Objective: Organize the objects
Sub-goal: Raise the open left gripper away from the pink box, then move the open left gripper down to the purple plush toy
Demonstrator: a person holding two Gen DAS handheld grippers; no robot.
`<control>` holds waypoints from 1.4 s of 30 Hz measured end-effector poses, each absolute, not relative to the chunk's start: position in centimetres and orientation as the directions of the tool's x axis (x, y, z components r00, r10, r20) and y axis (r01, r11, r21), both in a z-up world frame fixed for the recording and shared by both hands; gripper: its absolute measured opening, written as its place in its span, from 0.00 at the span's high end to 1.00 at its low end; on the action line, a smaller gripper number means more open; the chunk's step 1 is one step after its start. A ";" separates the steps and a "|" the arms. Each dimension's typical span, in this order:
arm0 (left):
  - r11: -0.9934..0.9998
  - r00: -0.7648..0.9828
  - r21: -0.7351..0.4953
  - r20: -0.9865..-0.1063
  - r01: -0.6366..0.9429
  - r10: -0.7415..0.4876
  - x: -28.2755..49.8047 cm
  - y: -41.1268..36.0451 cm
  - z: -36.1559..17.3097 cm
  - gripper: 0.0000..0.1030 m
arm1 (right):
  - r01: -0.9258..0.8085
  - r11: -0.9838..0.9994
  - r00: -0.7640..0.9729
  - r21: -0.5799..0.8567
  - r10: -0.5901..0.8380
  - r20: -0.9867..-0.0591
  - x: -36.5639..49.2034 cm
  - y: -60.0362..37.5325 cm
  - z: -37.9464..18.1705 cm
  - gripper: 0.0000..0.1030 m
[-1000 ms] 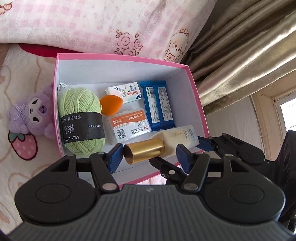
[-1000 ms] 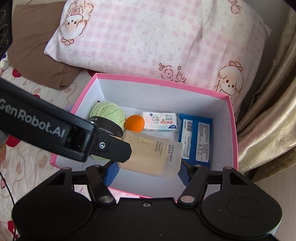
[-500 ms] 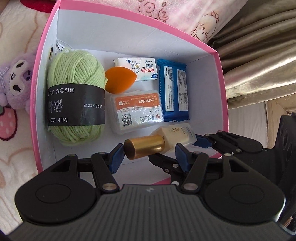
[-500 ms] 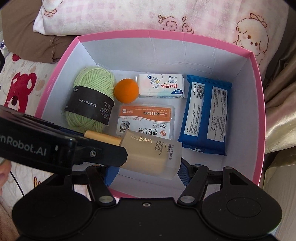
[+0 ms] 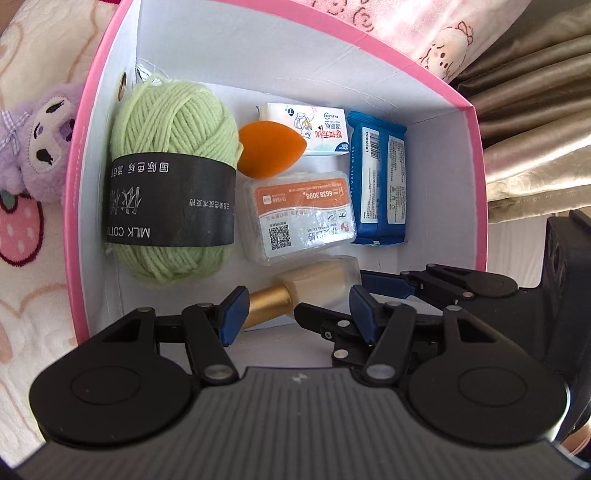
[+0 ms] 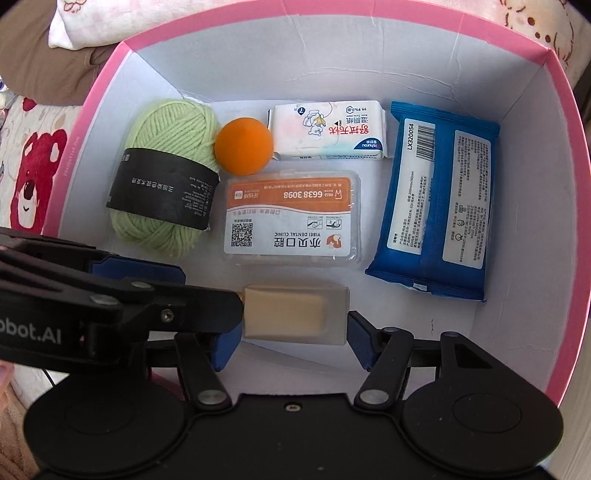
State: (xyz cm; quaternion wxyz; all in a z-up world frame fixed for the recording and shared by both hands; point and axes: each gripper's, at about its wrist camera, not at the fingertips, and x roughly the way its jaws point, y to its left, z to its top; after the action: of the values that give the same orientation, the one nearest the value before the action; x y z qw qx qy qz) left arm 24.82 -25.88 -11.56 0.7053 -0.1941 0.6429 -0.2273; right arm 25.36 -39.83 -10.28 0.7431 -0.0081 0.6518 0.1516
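A foundation bottle (image 6: 293,314) with a gold cap (image 5: 267,307) is held crosswise low inside the pink box (image 6: 565,122). My right gripper (image 6: 291,341) is shut on the bottle's body. My left gripper (image 5: 297,314) is open, its blue pads either side of the cap end, not clamping it. In the box lie green yarn (image 6: 166,184), an orange sponge (image 6: 243,146), a tissue pack (image 6: 328,131), a dental floss case (image 6: 291,218) and blue wipes (image 6: 439,210).
The box rests on a patterned bed cover (image 5: 33,258). A purple plush toy (image 5: 40,147) lies left of the box. A pink pillow (image 5: 424,29) is behind it and beige curtains (image 5: 535,122) hang to the right.
Both grippers have moved down and forward into the box with the bottle, which now sits low near the front wall. The box contents look larger and closer.
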 end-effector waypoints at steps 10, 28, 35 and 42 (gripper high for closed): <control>0.865 0.119 -0.450 -0.868 0.223 -0.483 22.6 -25.0 -5.5 0.37 | -0.217 0.972 0.379 0.088 0.167 -0.910 19.3 -40.4 -3.1 0.33; 0.911 0.336 -0.267 -0.866 0.314 -0.370 15.5 -12.8 5.8 0.15 | -0.226 0.973 0.589 0.040 0.169 -0.790 10.4 -34.5 8.4 0.30; 0.918 0.359 -0.244 -0.864 0.313 -0.352 13.8 -8.5 6.4 0.13 | -0.320 0.947 0.603 0.015 0.216 -0.768 8.5 -30.1 10.7 0.24; 0.914 0.374 -0.279 -0.846 0.295 -0.379 13.4 -5.0 5.1 0.12 | -0.399 0.916 0.566 0.051 0.290 -0.772 8.3 -25.6 9.5 0.24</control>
State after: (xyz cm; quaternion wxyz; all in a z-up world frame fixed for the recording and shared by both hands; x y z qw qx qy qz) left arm 13.41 -4.96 5.12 0.8280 -0.0403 0.5211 -0.2033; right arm 8.33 -25.57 9.51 0.8824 -0.0646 0.4232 0.1951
